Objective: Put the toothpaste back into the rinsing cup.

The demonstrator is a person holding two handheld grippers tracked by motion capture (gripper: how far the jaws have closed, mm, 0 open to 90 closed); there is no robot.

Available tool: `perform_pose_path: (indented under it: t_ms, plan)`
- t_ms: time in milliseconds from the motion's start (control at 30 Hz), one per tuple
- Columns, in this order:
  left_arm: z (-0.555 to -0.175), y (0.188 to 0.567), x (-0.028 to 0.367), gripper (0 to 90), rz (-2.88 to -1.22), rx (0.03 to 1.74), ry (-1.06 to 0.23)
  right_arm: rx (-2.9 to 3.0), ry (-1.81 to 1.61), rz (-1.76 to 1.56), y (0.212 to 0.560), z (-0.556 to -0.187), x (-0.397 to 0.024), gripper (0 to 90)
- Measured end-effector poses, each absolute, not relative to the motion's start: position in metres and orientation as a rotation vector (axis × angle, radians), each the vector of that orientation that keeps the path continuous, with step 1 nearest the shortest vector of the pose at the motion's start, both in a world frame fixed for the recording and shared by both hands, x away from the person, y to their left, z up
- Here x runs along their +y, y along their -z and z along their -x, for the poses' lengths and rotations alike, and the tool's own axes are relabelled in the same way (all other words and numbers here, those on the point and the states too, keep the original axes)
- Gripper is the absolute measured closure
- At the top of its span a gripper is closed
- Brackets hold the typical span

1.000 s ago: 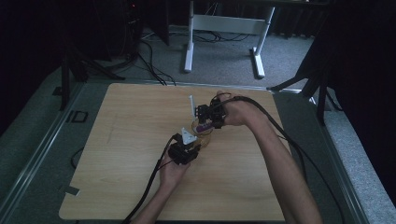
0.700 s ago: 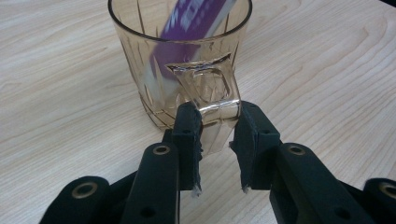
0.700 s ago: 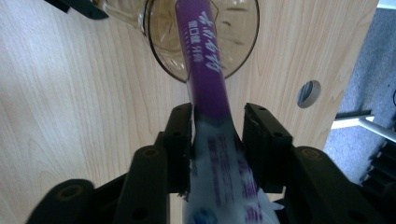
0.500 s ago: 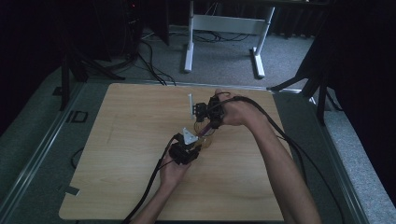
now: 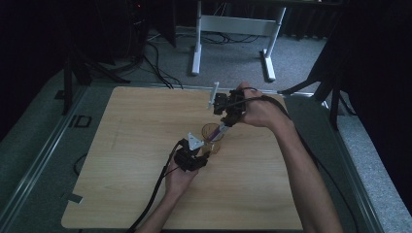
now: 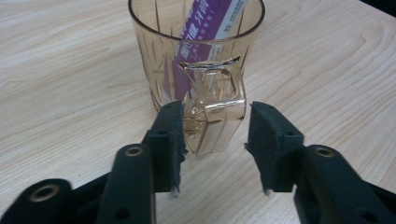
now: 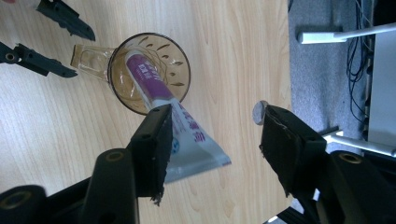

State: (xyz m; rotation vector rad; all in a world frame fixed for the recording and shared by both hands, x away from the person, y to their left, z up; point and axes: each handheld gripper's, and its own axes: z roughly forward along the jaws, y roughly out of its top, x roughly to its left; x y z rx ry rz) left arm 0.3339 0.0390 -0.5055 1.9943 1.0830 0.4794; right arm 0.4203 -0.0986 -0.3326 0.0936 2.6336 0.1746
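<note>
Nearest us, our left gripper has just been opening, its jaws loose about the handle of the amber mug on the table, while beyond it our right gripper, also just opened, has let the toothpaste tube lean upright in the mug.

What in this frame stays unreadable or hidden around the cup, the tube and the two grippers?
- Tube: its lower end is hidden inside the amber cup; the print is too small and blurred in the gripper views.
- Tube's crimped end: the left gripper view's top edge cuts it off.
- Left gripper: whether one pad touches the handle is unclear.
- Right gripper: jaws apart; its near jaw overlaps the tube, so contact is unclear.
</note>
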Motion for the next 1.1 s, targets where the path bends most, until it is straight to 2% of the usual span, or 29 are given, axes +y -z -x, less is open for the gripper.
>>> perform_pose_path:
  t_ms: [200, 467, 1100]
  plan:
    - [-0.331, 0.502, 0.044, 49.0, -1.957, 1.092, -0.484, 2.618, -0.233, -0.156, 0.330, -0.419, -0.117, 40.0]
    - [-0.327, 0.497, 0.054, 46.9, -1.937, 1.094, -0.496, 2.622, -0.293, -0.229, 0.333, -0.416, -0.144, 39.2]
    - [-0.323, 0.500, 0.093, 44.7, -1.906, 1.168, -0.518, 2.672, -0.401, -0.445, 0.378, -0.420, -0.202, 39.9]
